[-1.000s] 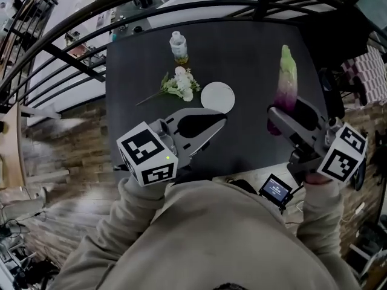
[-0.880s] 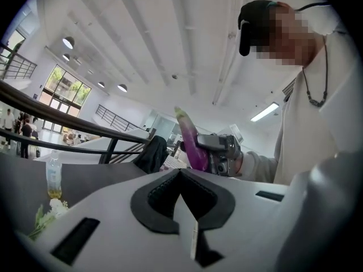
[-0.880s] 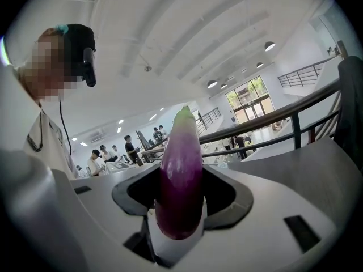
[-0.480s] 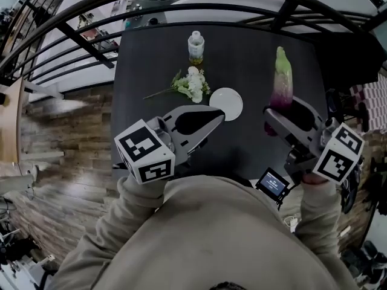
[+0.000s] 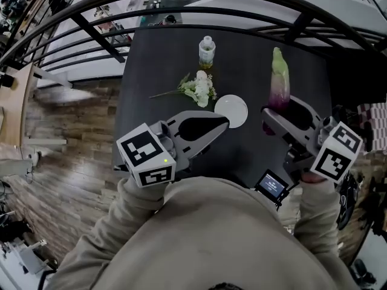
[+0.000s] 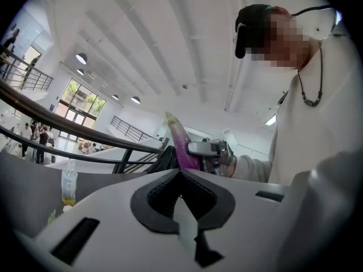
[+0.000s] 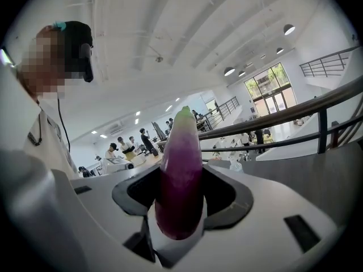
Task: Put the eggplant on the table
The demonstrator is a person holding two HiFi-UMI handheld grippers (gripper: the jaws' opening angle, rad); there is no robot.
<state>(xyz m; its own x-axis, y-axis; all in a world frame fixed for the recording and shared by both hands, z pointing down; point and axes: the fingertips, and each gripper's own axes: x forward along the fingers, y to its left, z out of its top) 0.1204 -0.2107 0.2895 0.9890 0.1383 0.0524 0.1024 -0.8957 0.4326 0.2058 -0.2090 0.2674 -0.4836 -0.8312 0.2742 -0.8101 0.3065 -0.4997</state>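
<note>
Eggplant (image 5: 279,80) stands on the right, clamped in the right gripper, but let's sweep across from the left first. Wooden floor (image 5: 66,156) fills the left edge, then the dark surface (image 5: 157,65) begins. Over its near-left part sits the left gripper (image 5: 224,124), jaws brought together tip to tip with nothing between them. Its own view confirms it: the tips meet and only an empty loop shows behind them.

Just beyond those tips a small white round plate (image 5: 231,111) lies flat. Up and to the left of the plate there's a sprig of white flowers (image 5: 198,88) lying down, stem trailing off to the left. Further back a small bottle (image 5: 207,51) stands upright, with a little yellowish liquid in the bottom.

Now to the right, and here's the eggplant again. The right gripper (image 5: 279,110) is closed on its purple lower part, one jaw on either side, pads pressed against the skin. The pale green tip points up and away from the person, well clear of the jaws. In the right gripper view the rounded purple end sits down between the jaws and the rest rises straight above them. It's over the right part of the surface, right of the plate and apart from it. Whether the bottom end touches the surface, I can't tell.

Lower down, between the sleeves, a small lit screen (image 5: 272,186) sits near the person's chest
</note>
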